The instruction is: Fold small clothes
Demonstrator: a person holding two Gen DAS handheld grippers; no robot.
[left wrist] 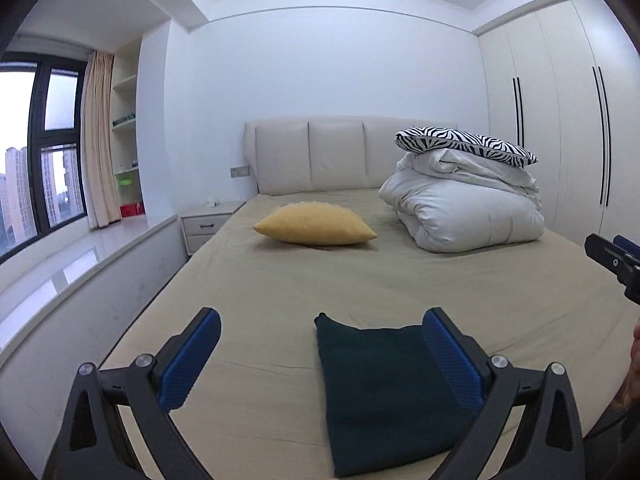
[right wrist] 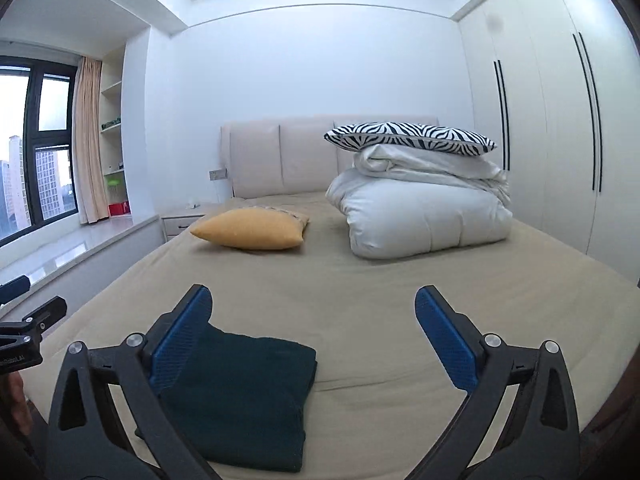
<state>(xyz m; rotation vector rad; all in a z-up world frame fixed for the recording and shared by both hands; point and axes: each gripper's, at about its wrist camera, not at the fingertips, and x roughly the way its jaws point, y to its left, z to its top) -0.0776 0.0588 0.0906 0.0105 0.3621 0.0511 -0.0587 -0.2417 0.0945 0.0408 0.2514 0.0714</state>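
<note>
One folded dark green cloth (left wrist: 384, 396) lies on the bed (left wrist: 400, 280), and both of your tools hang above it, holding nothing.

Your left hand-held gripper (left wrist: 320, 332) and right hand-held gripper (right wrist: 312, 312) each stand spread wide, nothing between the pads. The cloth sits below and between them, near the bed's foot edge, its long axis running from you toward the headboard (left wrist: 336, 156). Ahead of both grippers the sheet is bare up to one yellow cushion (left wrist: 316, 224) and one white duvet stack (left wrist: 464, 208) topped by one zebra pillow (left wrist: 464, 142). A window ledge (left wrist: 80, 264) borders the left side and wardrobe doors (left wrist: 560, 120) the right.
</note>
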